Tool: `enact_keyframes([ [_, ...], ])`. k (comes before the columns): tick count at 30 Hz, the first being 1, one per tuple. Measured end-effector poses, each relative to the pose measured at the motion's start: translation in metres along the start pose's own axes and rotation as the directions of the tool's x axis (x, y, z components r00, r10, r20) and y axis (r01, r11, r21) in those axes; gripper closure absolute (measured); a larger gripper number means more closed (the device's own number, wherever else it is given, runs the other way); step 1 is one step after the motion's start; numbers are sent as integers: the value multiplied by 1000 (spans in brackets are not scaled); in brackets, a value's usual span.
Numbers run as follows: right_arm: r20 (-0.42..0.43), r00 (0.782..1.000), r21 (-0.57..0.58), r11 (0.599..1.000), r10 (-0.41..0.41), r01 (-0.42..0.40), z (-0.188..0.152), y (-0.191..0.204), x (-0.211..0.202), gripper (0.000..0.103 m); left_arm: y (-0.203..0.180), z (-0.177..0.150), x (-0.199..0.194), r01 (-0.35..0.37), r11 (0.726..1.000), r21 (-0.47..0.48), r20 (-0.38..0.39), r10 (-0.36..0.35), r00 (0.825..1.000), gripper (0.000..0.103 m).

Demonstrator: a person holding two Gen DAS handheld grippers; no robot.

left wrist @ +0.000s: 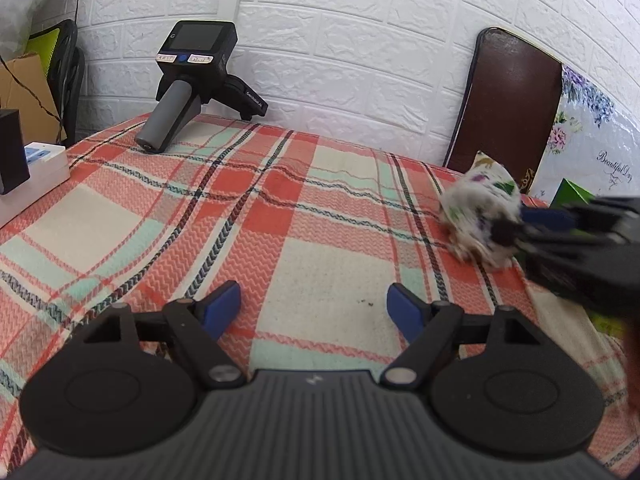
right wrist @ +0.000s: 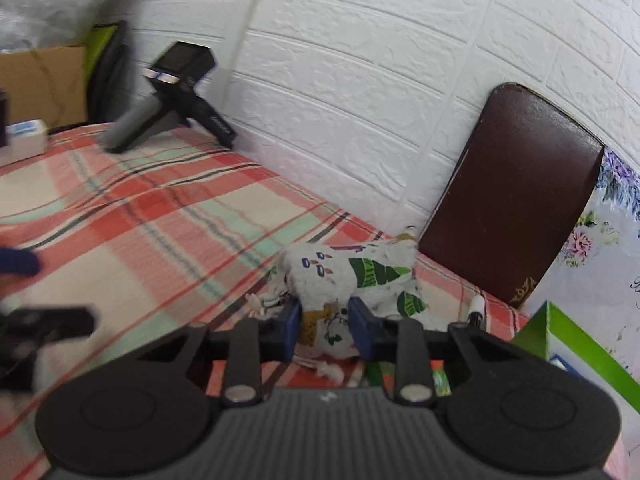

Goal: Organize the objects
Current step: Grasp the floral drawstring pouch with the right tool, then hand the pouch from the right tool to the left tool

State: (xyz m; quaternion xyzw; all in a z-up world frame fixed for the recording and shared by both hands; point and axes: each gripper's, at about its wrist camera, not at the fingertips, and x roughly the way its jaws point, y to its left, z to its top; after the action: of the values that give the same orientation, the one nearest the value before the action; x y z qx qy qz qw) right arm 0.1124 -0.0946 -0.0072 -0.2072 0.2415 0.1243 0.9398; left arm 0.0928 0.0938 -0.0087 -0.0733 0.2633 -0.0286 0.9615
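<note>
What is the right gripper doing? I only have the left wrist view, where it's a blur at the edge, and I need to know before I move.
Observer: The right gripper is shut on the printed cloth pouch, blue pads pinching its near end.
Operator: Is anything beside the pouch that I can't make out?
Observer: Yes, a green box sits at its right, by the floral board.
Operator: Any loose parts on the pouch?
Observer: White cords trail from under it onto the plaid cloth.
Operator: And my own gripper from there?
Observer: The left gripper shows only as a blur at that view's left edge; your view shows it open.
</note>
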Motion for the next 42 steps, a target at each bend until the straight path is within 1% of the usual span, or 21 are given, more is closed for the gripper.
enact_keyframes([
  [3, 31, 997, -70, 995, 75, -73, -22, 6, -50, 99, -1, 0, 0, -6, 1000, 11, -4, 6, 1000, 20],
  [5, 61, 994, -121, 989, 94, -86, -39, 8, -84, 98, -2, 0, 0, -4, 1000, 16, -8, 4, 1000, 19],
  [6, 71, 993, -137, 987, 96, -86, -46, 8, -98, 91, -1, 1, 0, 2, 1000, 17, -12, -2, 1000, 16],
  [7, 76, 993, -136, 988, 88, -77, -53, 7, -110, 70, -1, 1, 0, 12, 1000, 17, -18, -12, 1000, 12],
  [9, 76, 993, -104, 992, 86, -78, -62, 2, -125, 41, -2, 6, 1, 11, 1000, 16, -39, -10, 999, 11],
  [11, 60, 995, -70, 994, 85, -81, -66, -1, -129, 38, -3, 14, 0, 18, 999, -35, -60, -20, 998, 11],
  [13, 48, 996, -35, 997, 75, -74, -68, -1, -126, 24, -10, 28, -1, 68, 993, -94, -68, -75, 995, 8],
  [14, 42, 996, -13, 997, 75, -74, -67, -1, -122, 23, -17, 35, -2, 83, 992, -91, -59, -88, 994, 7],
  [17, 29, 996, 69, 994, 82, -84, -69, -1, -109, 17, -54, 52, -6, 116, 993, 30, -25, -116, 993, 1],
  [20, -45, 995, 166, 983, 92, -84, -88, -2, -89, 15, -91, 58, 0, 138, 974, 178, -27, -135, 990, 0],
  [21, -34, 994, 201, 975, 106, -97, -91, -6, -88, 14, -101, 57, 6, 132, 967, 219, -38, -126, 991, 0],
  [24, -48, 992, 277, 955, 121, -103, -95, -19, -86, 11, -116, 52, 36, 98, 966, 238, -107, -74, 991, 1],
  [25, -51, 991, 292, 951, 127, -107, -96, -21, -85, 11, -116, 50, 46, 115, 969, 217, -147, -84, 986, 20],
  [26, -53, 990, 299, 948, 128, -107, -97, -22, -85, 11, -112, 46, 52, 175, 969, 173, -194, -141, 971, 31],
  [27, -52, 990, 299, 948, 129, -108, -97, -22, -86, 11, -108, 44, 54, 232, 967, 108, -218, -204, 954, 49],
  [30, -47, 990, 287, 951, 132, -113, -97, -21, -88, 11, -107, 40, 42, 225, 973, 46, -229, -209, 951, 58],
  [32, -45, 990, 284, 952, 131, -113, -97, -21, -88, 11, -98, 38, 32, 247, 967, -65, -269, -255, 929, 60],
  [36, -36, 994, 260, 961, 106, -93, -95, -17, -91, 11, -70, 24, 0, 279, 915, -293, -311, -367, 877, 60],
  [38, -51, 989, 238, 963, 139, -123, -97, -12, -97, 10, -67, 11, -22, 302, 901, -312, -324, -400, 857, 56],
  [40, -50, 979, 229, 956, 198, -181, -101, -9, -106, 7, -63, 1, -48, 341, 898, -279, -336, -424, 841, 37],
  [42, -31, 970, 225, 948, 239, -226, -103, -6, -116, 4, -61, 0, -72, 374, 904, -209, -305, -423, 853, 35],
])
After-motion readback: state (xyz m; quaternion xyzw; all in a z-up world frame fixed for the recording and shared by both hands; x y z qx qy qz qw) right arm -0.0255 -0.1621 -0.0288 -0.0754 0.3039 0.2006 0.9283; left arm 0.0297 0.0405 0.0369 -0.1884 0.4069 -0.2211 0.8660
